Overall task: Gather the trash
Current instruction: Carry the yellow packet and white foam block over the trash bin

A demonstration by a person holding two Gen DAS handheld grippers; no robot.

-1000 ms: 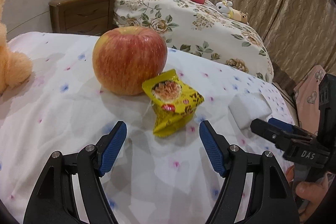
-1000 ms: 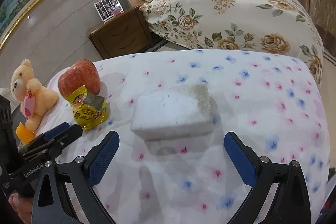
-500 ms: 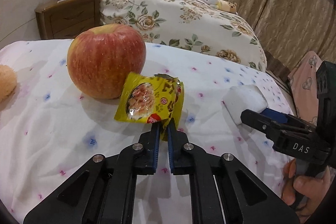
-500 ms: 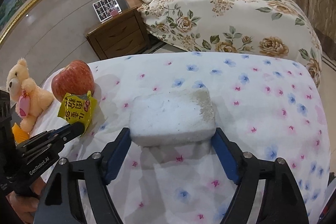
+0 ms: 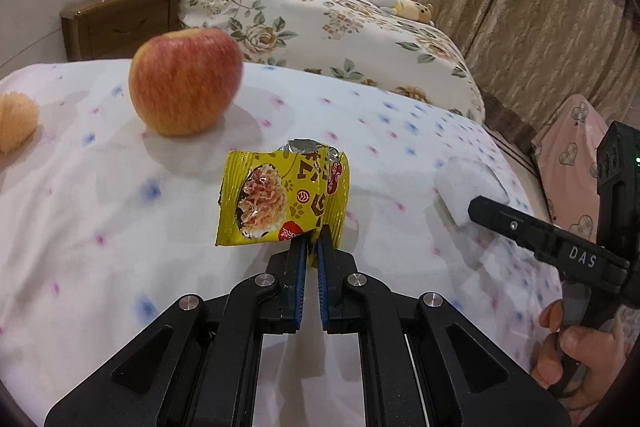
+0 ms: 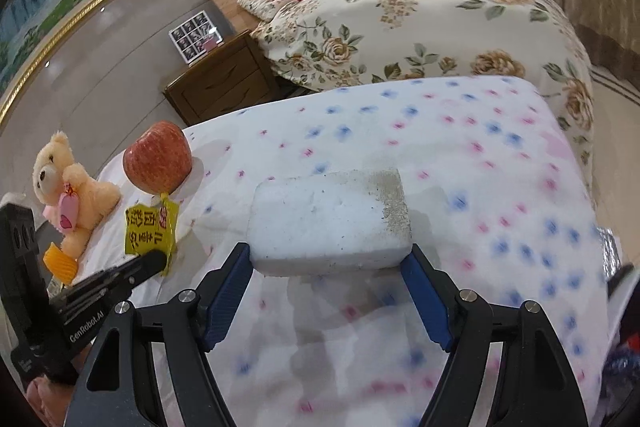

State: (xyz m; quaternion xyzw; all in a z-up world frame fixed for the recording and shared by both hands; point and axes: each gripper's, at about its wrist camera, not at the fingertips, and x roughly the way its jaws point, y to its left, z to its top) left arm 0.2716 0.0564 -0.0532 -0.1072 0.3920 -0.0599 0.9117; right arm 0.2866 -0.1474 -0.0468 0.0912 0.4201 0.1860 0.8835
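My left gripper (image 5: pixel 313 247) is shut on the lower corner of a torn yellow snack wrapper (image 5: pixel 280 197) and holds it up above the flowered bed sheet (image 5: pixel 100 211). The wrapper also shows in the right wrist view (image 6: pixel 150 227), pinched by the left gripper (image 6: pixel 154 261). My right gripper (image 6: pixel 326 263) is shut on a white foam block (image 6: pixel 330 223), one blue pad on each side, lifted a little off the sheet. In the left wrist view the block (image 5: pixel 468 187) shows at the right, ahead of the right gripper's black finger (image 5: pixel 520 223).
A red apple (image 5: pixel 186 81) sits on the sheet behind the wrapper. A tan teddy bear (image 6: pixel 70 187) lies at the left edge. A second bed with a floral quilt (image 6: pixel 420 23) and a wooden nightstand (image 6: pixel 220 79) stand beyond.
My left gripper closed on the wrapper and lifted it away from the apple. My right gripper closed on the foam block and raised it slightly.
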